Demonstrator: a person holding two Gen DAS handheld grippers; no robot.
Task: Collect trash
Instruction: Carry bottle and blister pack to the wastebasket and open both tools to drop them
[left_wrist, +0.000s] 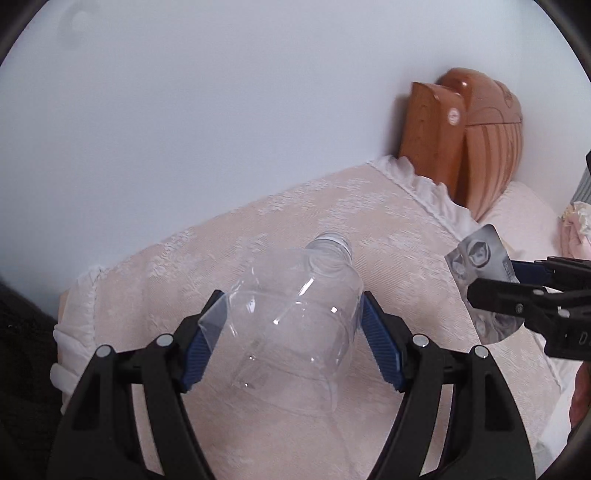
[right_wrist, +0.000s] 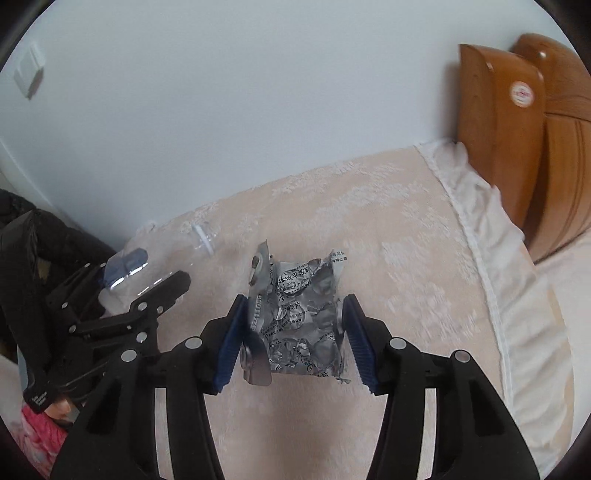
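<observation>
Gripping, left gripper (left_wrist: 290, 325): blue pads clamped on the clear plastic bottle (left_wrist: 295, 314), one pad on each side of its body; bottle neck points away from the camera, mouth open, no cap visible.
Gripping, right gripper (right_wrist: 295, 332): blue pads pressed on both edges of a crumpled silver blister pack (right_wrist: 299, 325); the foil buckles between them, printed text and popped pockets face the camera.
Bottle position: held above the bedspread (left_wrist: 369, 229), between the left fingers, not resting on the fabric as far as can be told.
Blister pack position: between the right fingers, above the bedspread; in the left wrist view it sticks out of the right gripper at the right edge, just beside the bottle.
Grippers relative: side by side, near each other, not touching; in the right wrist view the left gripper sits at lower left with the bottle showing through its fingers.
Surface: pale pink patterned bedspread with a white ruffled trim (right_wrist: 480, 206) along its far edge.
Background: plain light wall (left_wrist: 184, 92); brown wooden headboard (right_wrist: 517, 129) with a round sticker at upper right.
Left side: black bag or cloth (right_wrist: 22, 240), cannot tell which.
Bottom left, right wrist view: pink fabric (right_wrist: 33, 439), blurred.
</observation>
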